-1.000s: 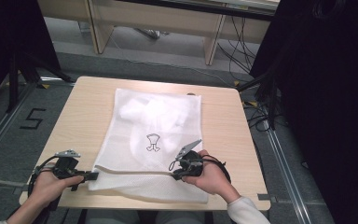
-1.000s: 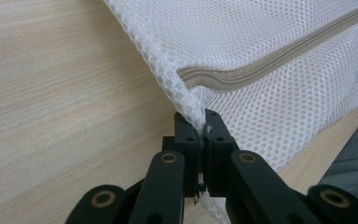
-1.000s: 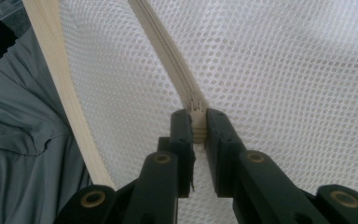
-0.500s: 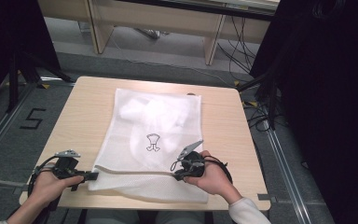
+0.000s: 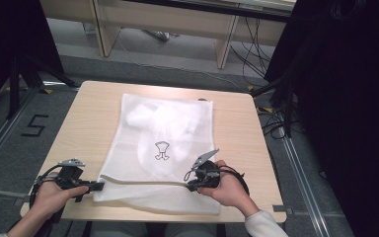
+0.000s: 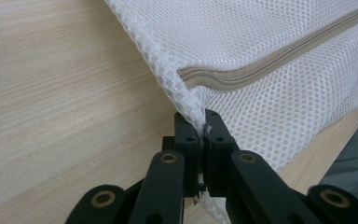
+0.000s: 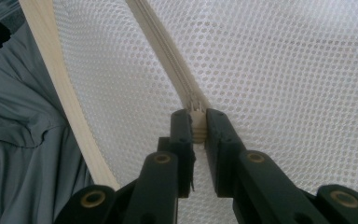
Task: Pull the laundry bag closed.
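Mesh bag (image 5: pixel 163 148) on the table (image 5: pixel 89 123), lower middle of frame.
We're pinching its corner with the left gripper (image 6: pixel 203 122) and clamping the zipper pull (image 7: pixel 196 122) with the right gripper (image 7: pixel 196 119).

Our left hand-held gripper (image 5: pixel 97 186) has its jaws pressed together, pointing right. Our right hand-held gripper (image 5: pixel 191 181) points left, jaws nearly together. Both hands sit low at the near edge.

A light wooden surface (image 5: pixel 94 118) sits on a grey floor (image 5: pixel 10 143). At about 9 o'clock, a black number 5 (image 5: pixel 35 125) marks the floor. At 12 o'clock stands a wooden desk (image 5: pixel 177 19), with black cables (image 5: pixel 256 54) beside it.
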`<state>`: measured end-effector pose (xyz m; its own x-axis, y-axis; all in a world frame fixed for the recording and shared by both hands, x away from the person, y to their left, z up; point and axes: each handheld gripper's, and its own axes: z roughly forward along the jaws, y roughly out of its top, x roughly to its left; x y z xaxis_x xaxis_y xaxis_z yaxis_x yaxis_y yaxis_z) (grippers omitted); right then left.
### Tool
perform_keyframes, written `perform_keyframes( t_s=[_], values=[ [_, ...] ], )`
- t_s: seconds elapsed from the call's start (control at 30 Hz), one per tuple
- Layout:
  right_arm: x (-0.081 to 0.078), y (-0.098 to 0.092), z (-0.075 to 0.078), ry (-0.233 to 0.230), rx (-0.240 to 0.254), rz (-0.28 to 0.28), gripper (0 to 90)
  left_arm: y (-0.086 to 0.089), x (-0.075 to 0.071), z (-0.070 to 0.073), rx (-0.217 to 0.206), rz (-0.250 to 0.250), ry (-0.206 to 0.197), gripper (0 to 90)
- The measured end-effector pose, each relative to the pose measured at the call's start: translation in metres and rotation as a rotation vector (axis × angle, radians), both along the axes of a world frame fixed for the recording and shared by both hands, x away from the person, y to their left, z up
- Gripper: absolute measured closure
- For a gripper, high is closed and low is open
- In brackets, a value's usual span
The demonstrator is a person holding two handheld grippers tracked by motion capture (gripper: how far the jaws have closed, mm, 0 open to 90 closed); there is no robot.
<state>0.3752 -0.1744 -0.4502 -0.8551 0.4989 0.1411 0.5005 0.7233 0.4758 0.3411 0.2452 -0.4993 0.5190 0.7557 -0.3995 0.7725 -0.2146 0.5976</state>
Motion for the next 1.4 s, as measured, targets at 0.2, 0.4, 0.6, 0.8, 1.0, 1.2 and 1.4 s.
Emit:
perform_keyframes(
  t_s=[0.2, 0.4, 0.6, 0.8, 1.0, 1.2, 1.4],
  values=[
    [0.000, -0.002, 0.000, 0.000, 0.006, 0.002, 82.5, 0.000, 0.000, 0.000, 0.000, 0.000, 0.000, 85.9],
    [-0.001, -0.003, 0.001, 0.001, 0.000, -0.008, 82.5, 0.000, 0.000, 0.000, 0.001, 0.001, -0.001, 85.9],
    [-0.001, -0.007, 0.001, -0.003, 0.008, -0.004, 82.6, 0.000, 0.000, 0.000, -0.002, 0.001, -0.001, 85.9],
    [-0.002, -0.011, 0.001, -0.004, 0.003, -0.008, 82.6, 0.000, 0.000, 0.000, 0.000, 0.000, -0.001, 85.9],
    [-0.001, -0.013, 0.001, -0.005, 0.009, -0.007, 82.5, 0.000, 0.000, 0.000, 0.000, 0.000, -0.001, 85.9],
    [-0.002, -0.015, 0.000, 0.001, 0.015, -0.021, 82.5, 0.000, 0.000, 0.000, 0.001, 0.000, 0.000, 85.9],
    [-0.003, -0.018, 0.000, 0.003, 0.011, -0.024, 82.6, 0.000, 0.000, 0.000, 0.001, 0.002, 0.000, 85.9]
  ],
)
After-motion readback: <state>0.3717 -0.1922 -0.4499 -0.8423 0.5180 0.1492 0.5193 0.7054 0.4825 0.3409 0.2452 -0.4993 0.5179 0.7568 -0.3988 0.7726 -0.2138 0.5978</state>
